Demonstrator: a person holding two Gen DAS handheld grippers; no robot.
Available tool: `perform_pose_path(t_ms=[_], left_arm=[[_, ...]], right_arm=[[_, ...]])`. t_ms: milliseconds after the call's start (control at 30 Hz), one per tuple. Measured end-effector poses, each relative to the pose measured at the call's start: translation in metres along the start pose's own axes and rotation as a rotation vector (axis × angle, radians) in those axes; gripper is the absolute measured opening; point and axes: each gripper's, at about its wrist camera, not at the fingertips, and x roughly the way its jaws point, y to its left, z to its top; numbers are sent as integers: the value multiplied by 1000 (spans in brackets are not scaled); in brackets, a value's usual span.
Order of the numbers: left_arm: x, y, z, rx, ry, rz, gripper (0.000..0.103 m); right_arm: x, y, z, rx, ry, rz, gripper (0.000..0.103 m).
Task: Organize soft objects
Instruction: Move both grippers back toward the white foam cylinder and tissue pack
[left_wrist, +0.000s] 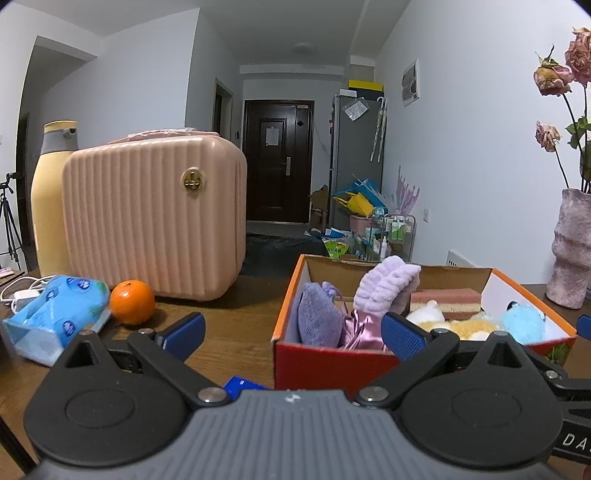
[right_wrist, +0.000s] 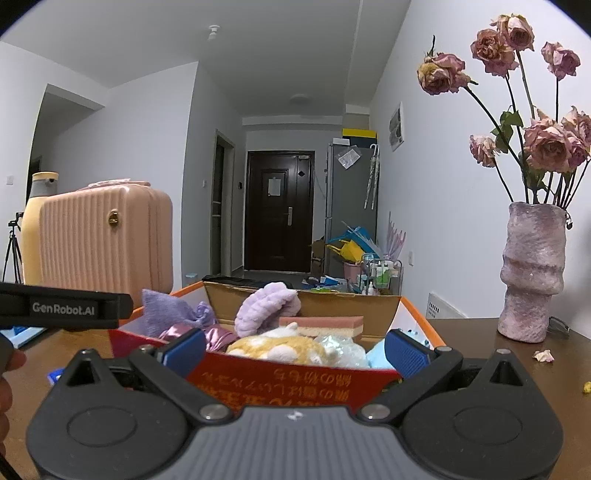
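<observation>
A: Both claws are spread and hold nothing: left gripper (left_wrist: 291, 332) near the box's left corner, right gripper (right_wrist: 295, 349) at its near wall.

B: How will the contents handle?

A: Light and squashy, I'd judge; pinch the purple headband (right_wrist: 267, 308) at its top fold.

B: What's in the cardboard box (right_wrist: 295, 384)?

A: Headband, striped sponge (right_wrist: 325, 325), yellow plush toy (right_wrist: 280, 349), purple cloth (left_wrist: 319, 319).

My left gripper (left_wrist: 291, 334) camera sits low over the surface (left_wrist: 229, 332), facing the hallway, the box (left_wrist: 332, 362) just ahead-right. My right gripper (right_wrist: 293, 352) camera looks the same way, nearer, box dead ahead. Both share box, suitcase (left_wrist: 155, 218), door (left_wrist: 277, 158).
</observation>
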Motion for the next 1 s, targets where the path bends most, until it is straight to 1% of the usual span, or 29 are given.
perform_pose_path(t_ms=[633, 1000], left_arm=[[-64, 39, -18, -5, 24, 24, 103], [-96, 70, -29, -2, 56, 18, 103]], right_arm=[[-62, 41, -13, -21, 23, 13, 103], [-84, 68, -19, -37, 60, 13, 103]])
